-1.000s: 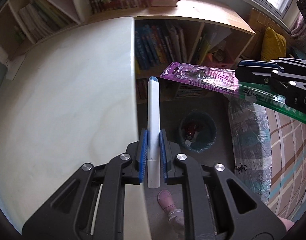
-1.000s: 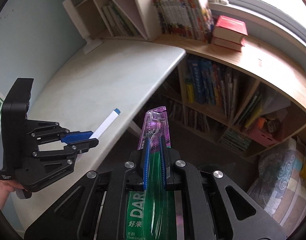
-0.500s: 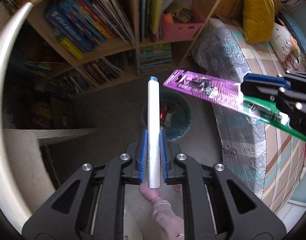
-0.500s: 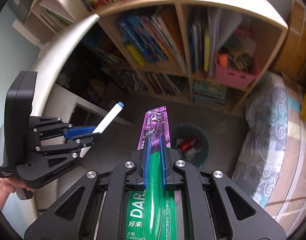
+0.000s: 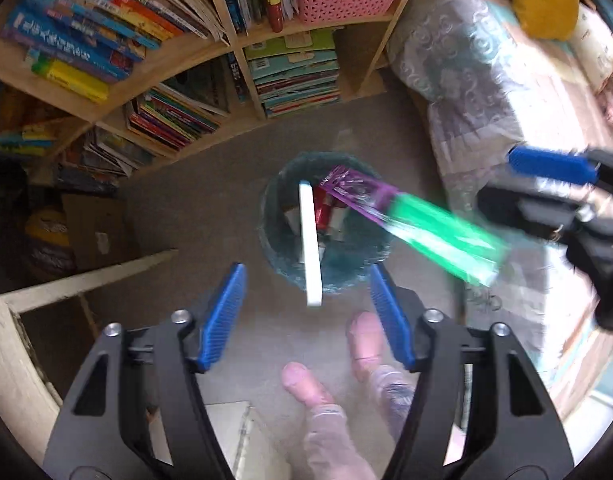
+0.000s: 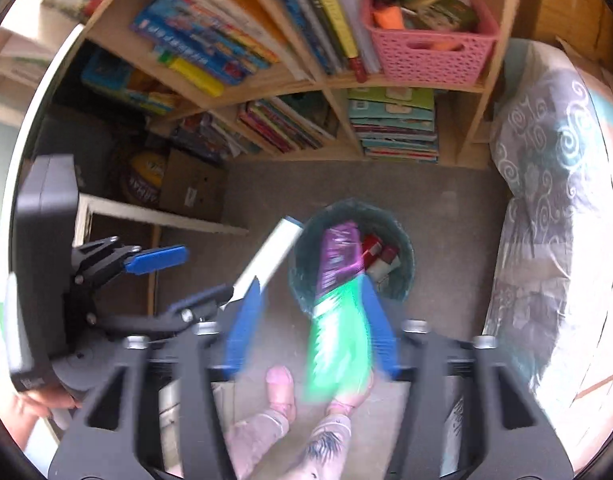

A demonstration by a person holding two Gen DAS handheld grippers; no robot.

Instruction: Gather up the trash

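A round teal bin with red and white litter inside stands on the grey floor straight below. My left gripper hangs over it, its jaws opening. A white pen drops free between the blue pads, touching neither. My right gripper is opening too. A purple and green toothbrush pack slips out blurred between its pads, purple end over the bin's mouth. The pack lies close to the right-hand pad.
A curved wooden bookshelf full of books and a pink basket rise behind the bin. A bed with a patterned cover is at the right. A cardboard box and a white desk frame are left. The person's pink-slippered feet stand below.
Both grippers dropped from desk height to just above the bin. Both pairs of jaws have spread apart, and the pen and the toothbrush pack have come loose from the pads.
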